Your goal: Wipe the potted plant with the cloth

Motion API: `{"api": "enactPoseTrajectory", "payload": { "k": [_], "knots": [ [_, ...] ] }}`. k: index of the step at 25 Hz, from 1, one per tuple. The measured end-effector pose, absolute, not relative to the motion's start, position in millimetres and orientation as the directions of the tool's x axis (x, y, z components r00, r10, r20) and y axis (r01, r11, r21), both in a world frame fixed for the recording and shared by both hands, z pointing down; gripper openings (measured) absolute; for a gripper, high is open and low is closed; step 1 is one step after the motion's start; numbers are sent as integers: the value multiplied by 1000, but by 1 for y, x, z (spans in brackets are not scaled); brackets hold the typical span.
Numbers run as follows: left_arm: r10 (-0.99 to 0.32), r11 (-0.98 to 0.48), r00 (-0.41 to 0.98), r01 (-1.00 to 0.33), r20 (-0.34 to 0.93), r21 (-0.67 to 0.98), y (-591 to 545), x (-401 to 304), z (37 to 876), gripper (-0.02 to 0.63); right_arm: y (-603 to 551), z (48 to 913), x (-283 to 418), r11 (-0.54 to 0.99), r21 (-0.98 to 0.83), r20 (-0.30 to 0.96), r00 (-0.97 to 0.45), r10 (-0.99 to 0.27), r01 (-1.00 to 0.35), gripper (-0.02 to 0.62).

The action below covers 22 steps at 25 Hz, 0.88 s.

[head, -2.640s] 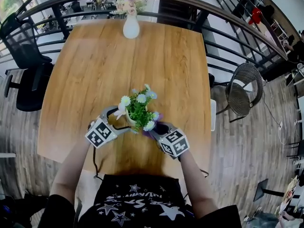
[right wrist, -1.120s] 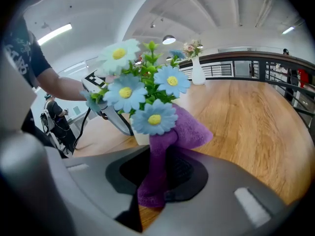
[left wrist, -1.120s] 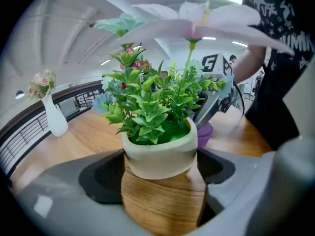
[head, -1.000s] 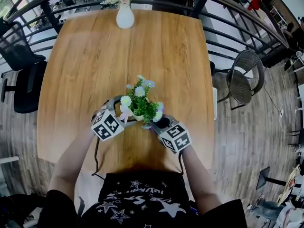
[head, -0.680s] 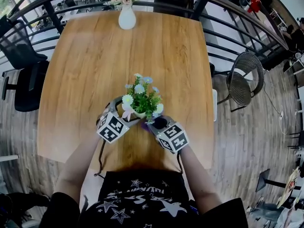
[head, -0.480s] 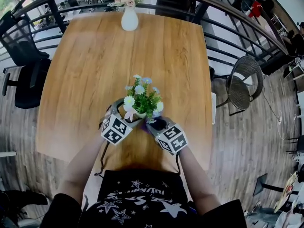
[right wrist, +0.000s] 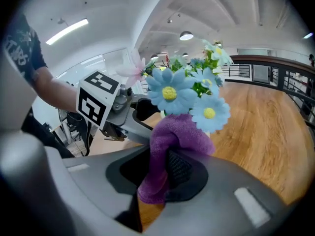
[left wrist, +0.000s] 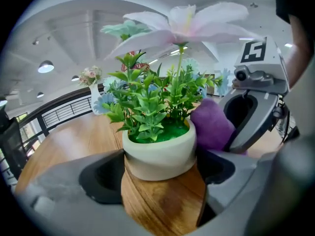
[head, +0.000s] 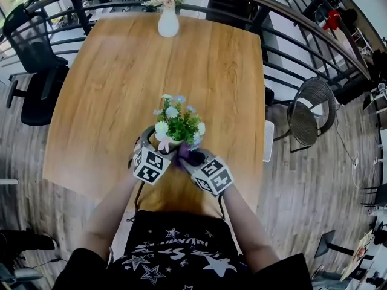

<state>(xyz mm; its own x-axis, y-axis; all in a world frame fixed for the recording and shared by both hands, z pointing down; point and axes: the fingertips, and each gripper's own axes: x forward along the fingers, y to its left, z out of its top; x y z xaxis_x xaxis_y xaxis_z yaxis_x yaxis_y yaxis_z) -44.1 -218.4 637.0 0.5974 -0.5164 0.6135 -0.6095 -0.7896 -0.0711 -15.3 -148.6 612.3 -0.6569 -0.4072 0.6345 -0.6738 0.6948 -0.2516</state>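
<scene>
Toward the near edge of the wooden tabletop [head: 121, 71], the left claw [left wrist: 160, 173] clamps the potted plant [left wrist: 158, 151], its white pot holding green leaves and flowers; the right claw [right wrist: 162, 176] pinches the purple cloth [right wrist: 170, 132] just beside it.

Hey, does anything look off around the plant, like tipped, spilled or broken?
Nothing stands out. The potted plant stands upright, clamped in the left gripper, and nothing is spilled on the table. The right gripper holds the purple cloth bunched against the pot's side. The white vase at the far edge is upright too.
</scene>
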Motion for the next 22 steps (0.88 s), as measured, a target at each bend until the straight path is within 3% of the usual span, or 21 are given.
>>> {"api": "enactPoseTrajectory", "payload": {
  "k": [9,14,22],
  "knots": [
    [-573,-713,525,-697,630,-68,-204,-31,639,479,-144,611,11,704,-189,678,-609,-412,-685,84],
    [-550,-746,499,-654,670,-125,-187,-28,643,479,-143,613,17,697,-174,685,-594,-421,-695,86],
    [-502,-772,552,-633,666,-58,-153,-25,638,479,-158,615,36,670,-136,687,-557,-467,-730,86]
  ]
}}
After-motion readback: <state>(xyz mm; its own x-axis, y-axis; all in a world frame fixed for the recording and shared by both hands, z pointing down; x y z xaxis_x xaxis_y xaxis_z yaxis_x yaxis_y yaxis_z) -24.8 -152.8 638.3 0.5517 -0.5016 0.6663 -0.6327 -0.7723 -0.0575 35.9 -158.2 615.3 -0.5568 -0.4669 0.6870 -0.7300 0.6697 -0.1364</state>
